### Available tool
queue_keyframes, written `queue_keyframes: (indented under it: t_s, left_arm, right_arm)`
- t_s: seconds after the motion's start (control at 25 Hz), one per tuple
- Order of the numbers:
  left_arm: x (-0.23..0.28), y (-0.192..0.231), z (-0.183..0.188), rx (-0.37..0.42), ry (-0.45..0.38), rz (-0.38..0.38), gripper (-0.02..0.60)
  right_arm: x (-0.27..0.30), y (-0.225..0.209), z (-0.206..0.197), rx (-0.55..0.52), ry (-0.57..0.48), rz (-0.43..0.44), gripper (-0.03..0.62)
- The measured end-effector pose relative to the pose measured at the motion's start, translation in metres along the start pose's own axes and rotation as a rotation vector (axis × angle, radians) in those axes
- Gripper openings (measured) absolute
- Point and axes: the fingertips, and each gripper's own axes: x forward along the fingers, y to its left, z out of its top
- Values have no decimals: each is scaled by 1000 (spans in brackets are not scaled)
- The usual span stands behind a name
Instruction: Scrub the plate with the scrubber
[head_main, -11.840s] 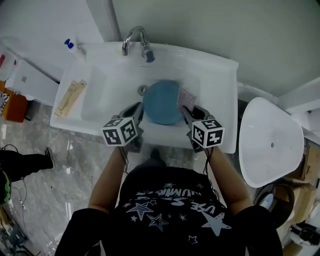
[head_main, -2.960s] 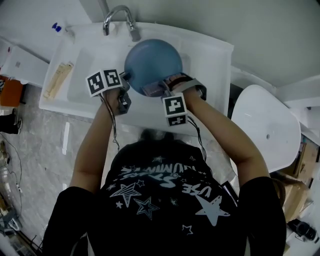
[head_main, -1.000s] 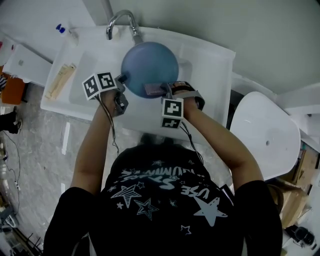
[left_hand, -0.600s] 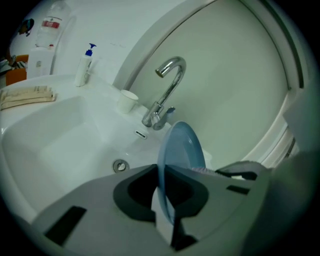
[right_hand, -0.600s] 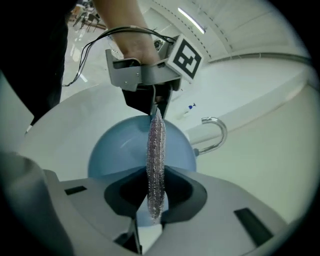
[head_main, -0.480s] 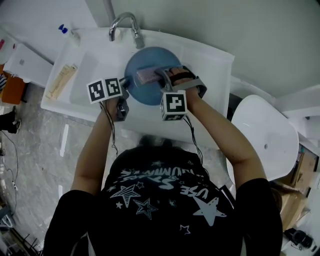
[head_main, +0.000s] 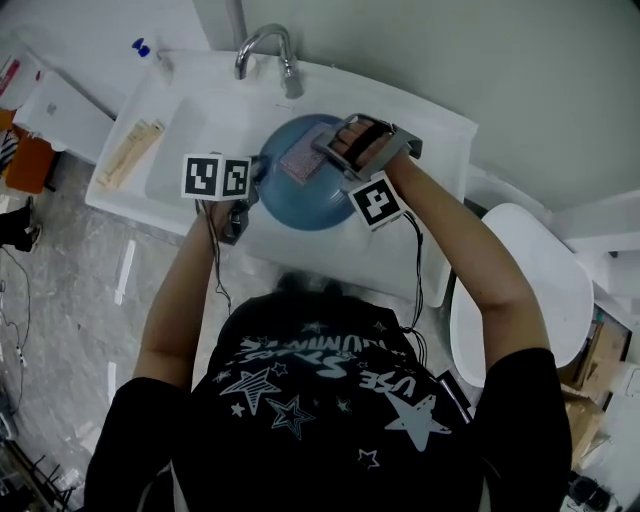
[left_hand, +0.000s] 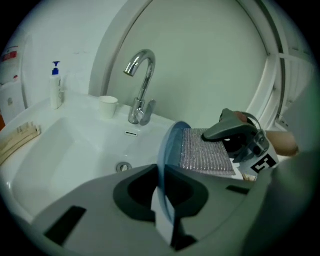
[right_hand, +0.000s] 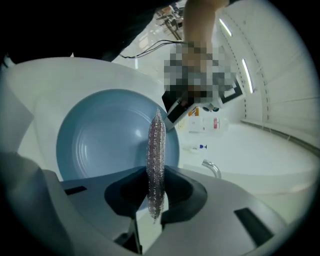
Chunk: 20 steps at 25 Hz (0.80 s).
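A round blue plate (head_main: 312, 190) is held tilted over the white sink (head_main: 190, 150). My left gripper (head_main: 252, 182) is shut on the plate's left rim; in the left gripper view the plate's edge (left_hand: 167, 165) runs between the jaws. My right gripper (head_main: 322, 152) is shut on a flat silvery scrubber (head_main: 299, 160), which lies against the plate's face near its upper part. The right gripper view has the scrubber (right_hand: 155, 160) edge-on between the jaws, with the plate (right_hand: 107, 140) behind it. From the left gripper view the scrubber (left_hand: 206, 156) lies flat on the plate.
A chrome tap (head_main: 268, 52) stands at the back of the sink, with the drain (left_hand: 124, 167) below. On the ledge are a pump bottle (left_hand: 56, 85) and a small white cup (left_hand: 108, 106). A wooden item (head_main: 130, 152) lies at the sink's left. A white toilet lid (head_main: 520, 300) is to the right.
The scrubber and right gripper have moved up across the plate towards the tap, and the right gripper's cube has swung to the right. The left gripper keeps its hold on the rim.
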Motion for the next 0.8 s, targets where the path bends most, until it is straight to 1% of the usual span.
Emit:
queue_keyframes:
  t_s: [0.12, 0.24, 0.36, 0.52, 0.6, 0.8]
  left_arm:
    - [3, -5, 0, 29, 29, -23, 34]
    - [3, -4, 2, -5, 28, -43, 34]
    - [-1, 0, 6, -49, 8, -50, 34]
    - [-7, 10, 8, -93, -30, -25, 34]
    - [-10, 14, 11, -129, -61, -26, 34]
    - [-17, 29, 22, -250, -177, 5, 34]
  right_arm:
    - [6, 5, 8, -65, -38, 24, 83]
    - [12, 7, 3, -63, -28, 34, 83]
    - [13, 10, -11, -43, 28, 29, 83]
    - [10, 17, -44, -72, 174, 18, 83]
    - [7, 24, -51, -36, 212, 25, 83]
    - [2, 45, -54, 187, 262, 63, 83]
